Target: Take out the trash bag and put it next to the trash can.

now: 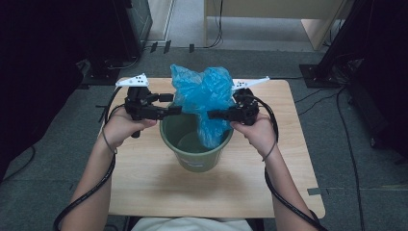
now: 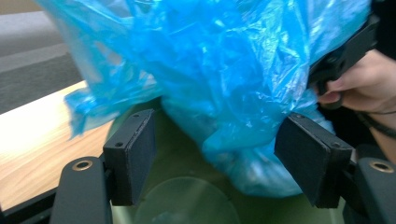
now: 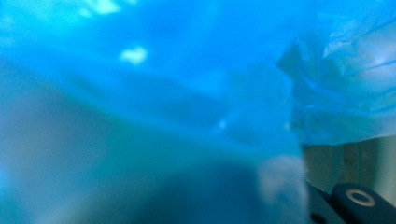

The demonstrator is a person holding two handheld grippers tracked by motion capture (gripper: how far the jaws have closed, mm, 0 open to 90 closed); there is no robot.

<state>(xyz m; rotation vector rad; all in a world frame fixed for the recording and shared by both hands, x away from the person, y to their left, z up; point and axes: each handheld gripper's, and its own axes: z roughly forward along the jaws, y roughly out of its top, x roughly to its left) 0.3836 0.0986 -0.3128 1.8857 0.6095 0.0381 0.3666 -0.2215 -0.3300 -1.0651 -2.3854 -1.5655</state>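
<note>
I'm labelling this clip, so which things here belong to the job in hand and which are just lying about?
In the job:
blue plastic bag
green bucket
left gripper, open
right gripper, shut on the bag

Just about:
wooden table
floor cables
pale wooden furniture behind

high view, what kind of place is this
Probably a lab or workshop set up for recording: a small wooden table on grey carpet, loose cables across the floor, and dark equipment stands around it.

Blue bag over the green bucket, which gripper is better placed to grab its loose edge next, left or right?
Left. The left gripper is open beside the blue bag above the green bucket, free to grab. The right gripper is already shut on the plastic.
</note>
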